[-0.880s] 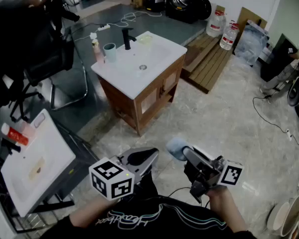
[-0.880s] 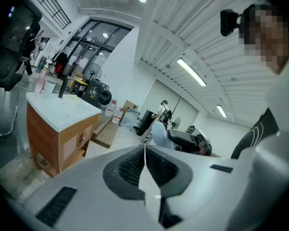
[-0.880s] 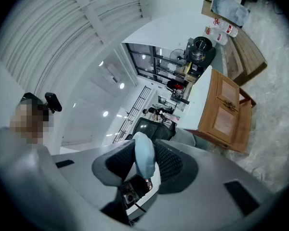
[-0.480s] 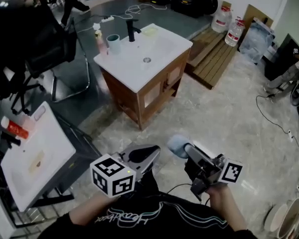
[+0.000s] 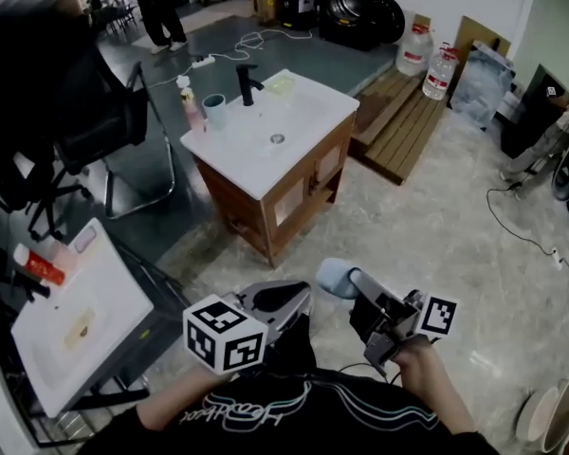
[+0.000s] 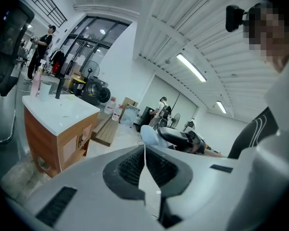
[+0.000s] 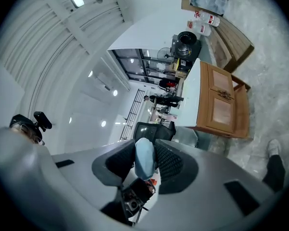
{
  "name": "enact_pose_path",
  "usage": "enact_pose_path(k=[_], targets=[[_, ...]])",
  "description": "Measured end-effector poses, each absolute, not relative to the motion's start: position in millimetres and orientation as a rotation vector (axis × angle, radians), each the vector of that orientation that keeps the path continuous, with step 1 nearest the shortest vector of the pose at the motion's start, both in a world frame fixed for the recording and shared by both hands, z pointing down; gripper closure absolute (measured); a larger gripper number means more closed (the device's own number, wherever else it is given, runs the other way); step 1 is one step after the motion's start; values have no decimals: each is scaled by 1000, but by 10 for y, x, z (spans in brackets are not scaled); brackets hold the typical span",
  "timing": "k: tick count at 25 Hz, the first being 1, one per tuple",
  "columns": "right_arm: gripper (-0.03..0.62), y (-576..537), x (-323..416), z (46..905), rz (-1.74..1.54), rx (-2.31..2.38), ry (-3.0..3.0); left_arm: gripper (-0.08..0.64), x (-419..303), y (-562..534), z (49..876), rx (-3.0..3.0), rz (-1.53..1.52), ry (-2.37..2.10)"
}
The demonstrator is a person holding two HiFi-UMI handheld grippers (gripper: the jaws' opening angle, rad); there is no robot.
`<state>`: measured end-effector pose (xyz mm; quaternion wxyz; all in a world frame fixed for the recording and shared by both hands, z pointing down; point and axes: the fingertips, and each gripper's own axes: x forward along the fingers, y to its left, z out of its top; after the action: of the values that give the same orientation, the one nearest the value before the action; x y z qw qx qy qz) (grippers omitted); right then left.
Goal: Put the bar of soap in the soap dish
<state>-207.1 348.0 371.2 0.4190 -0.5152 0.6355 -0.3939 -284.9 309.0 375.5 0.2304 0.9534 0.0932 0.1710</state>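
My right gripper [image 5: 347, 282] is shut on a pale blue bar of soap [image 5: 333, 278], which sticks out past the fingertips. In the right gripper view the soap [image 7: 144, 159] is pinched between the two black pads of that gripper [image 7: 145, 154]. Beside it, low in the head view, my left gripper [image 5: 290, 298] is shut with nothing in it; its pads meet in the left gripper view [image 6: 144, 159]. Some way ahead stands a white washbasin [image 5: 266, 121] on a wooden cabinet. A pale yellowish soap dish [image 5: 281, 84] lies on its far rim, right of the black tap [image 5: 247, 82].
A cup [image 5: 213, 111] and a pump bottle [image 5: 186, 102] stand on the basin's left corner. A second white sink [image 5: 76, 320] sits at the near left, a black chair [image 5: 104, 126] behind it. A wooden pallet [image 5: 403, 121] and water bottles [image 5: 427, 60] lie beyond the cabinet. People stand at the back [image 5: 161, 8].
The washbasin has drifted slightly lower and to the right in the head view. Both grippers stay in front of the body, the soap still held. A person has come into view at the back.
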Motion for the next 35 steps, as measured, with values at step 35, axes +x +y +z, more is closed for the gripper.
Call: enact_pose_path(k=[35], targets=[[443,801,613,3974,-1129,-1339,1454,531,-147,301,3996,2515,453,290]])
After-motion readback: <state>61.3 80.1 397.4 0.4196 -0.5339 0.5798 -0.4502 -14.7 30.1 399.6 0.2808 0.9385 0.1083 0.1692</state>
